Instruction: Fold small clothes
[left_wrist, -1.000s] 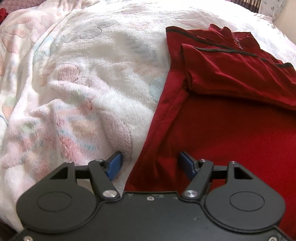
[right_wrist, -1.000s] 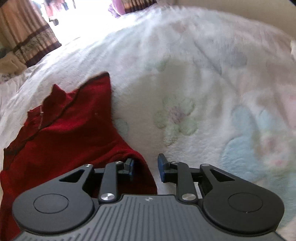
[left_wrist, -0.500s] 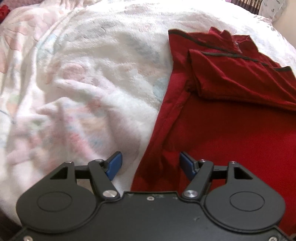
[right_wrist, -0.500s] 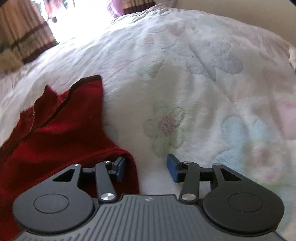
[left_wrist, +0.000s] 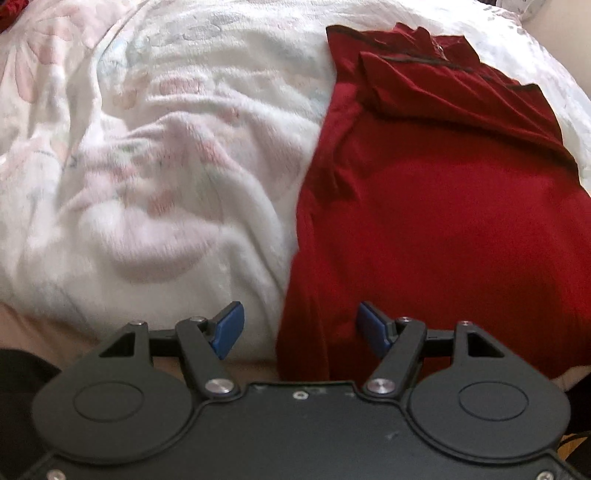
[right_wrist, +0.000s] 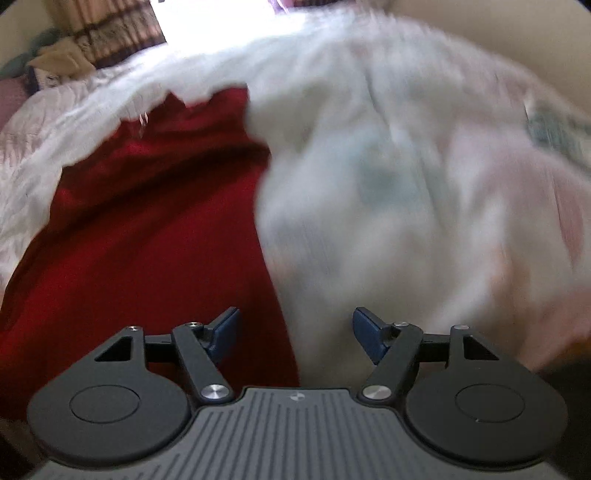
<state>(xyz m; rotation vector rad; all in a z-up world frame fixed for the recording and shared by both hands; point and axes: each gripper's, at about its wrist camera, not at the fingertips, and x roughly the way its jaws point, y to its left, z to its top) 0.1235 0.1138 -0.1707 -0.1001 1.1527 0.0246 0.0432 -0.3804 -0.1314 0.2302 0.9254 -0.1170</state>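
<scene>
A fluffy white blanket with faded pink and pale blue flower shapes covers the whole bed, rumpled into soft ridges on the side away from the clothing. On it lies the red garment, spread flat, with one dark-edged part folded over across its far end and a small collar peak just beyond that fold; its near hem reaches almost to the edge of the bed. From the right wrist view the same red garment fills the left side, though that view is smeared with blur and the blanket shows only as pale streaks. Beyond the bed, a striped brown curtain hangs at the far corner. The left gripper hovers over the garment's near left edge, its blue pads well apart and holding nothing — cloth lies below them, not pinched. The right gripper has just been spreading its jaws and stands wide, empty, over the line where red cloth meets blanket.
</scene>
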